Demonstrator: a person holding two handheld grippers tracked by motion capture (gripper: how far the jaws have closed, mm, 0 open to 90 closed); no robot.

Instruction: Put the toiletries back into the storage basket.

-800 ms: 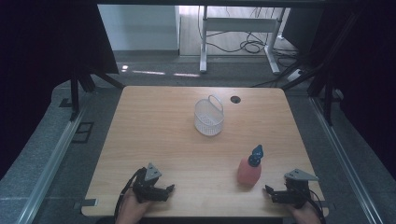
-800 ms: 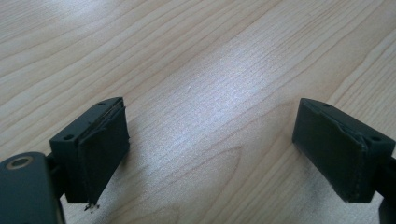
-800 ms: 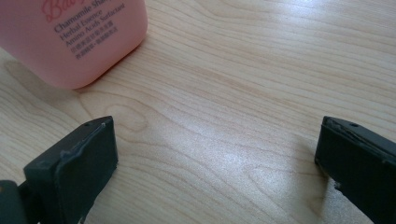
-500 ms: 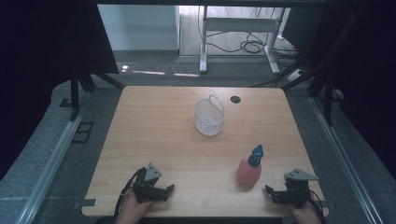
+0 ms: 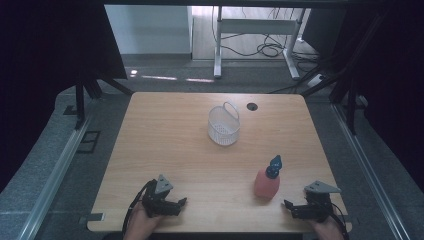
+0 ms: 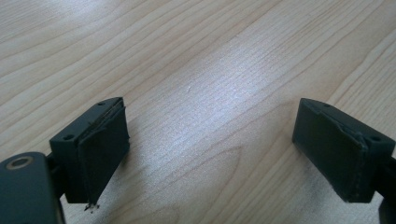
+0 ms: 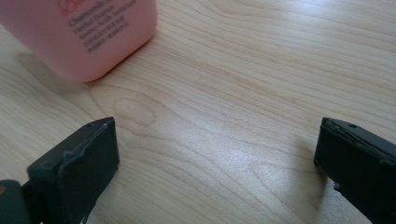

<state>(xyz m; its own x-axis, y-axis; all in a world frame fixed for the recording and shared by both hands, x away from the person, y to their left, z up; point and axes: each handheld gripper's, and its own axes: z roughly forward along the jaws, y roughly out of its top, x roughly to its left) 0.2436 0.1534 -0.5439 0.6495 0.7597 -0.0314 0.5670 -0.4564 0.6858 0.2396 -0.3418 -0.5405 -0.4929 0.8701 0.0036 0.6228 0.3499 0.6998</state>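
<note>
A pink spray bottle point(image 5: 266, 183) with a blue nozzle stands upright on the wooden table point(image 5: 170, 145), toward the front right. Its pink base point(image 7: 88, 35) shows at the top left of the right gripper view. My right gripper point(image 5: 290, 207) rests open near the front right edge, just right of the bottle, jaws wide apart with bare wood between them point(image 7: 215, 163). At the front left, my left gripper point(image 5: 181, 204) lies open on the table, nothing between its jaws point(image 6: 210, 149). A white mesh basket point(image 5: 223, 125) with a loop handle stands at mid-table, farther back.
A small dark round hole point(image 5: 251, 106) sits in the table behind the basket. Beyond the far edge are a metal desk frame point(image 5: 250, 35) and cables on the floor. Dark curtains hang on both sides.
</note>
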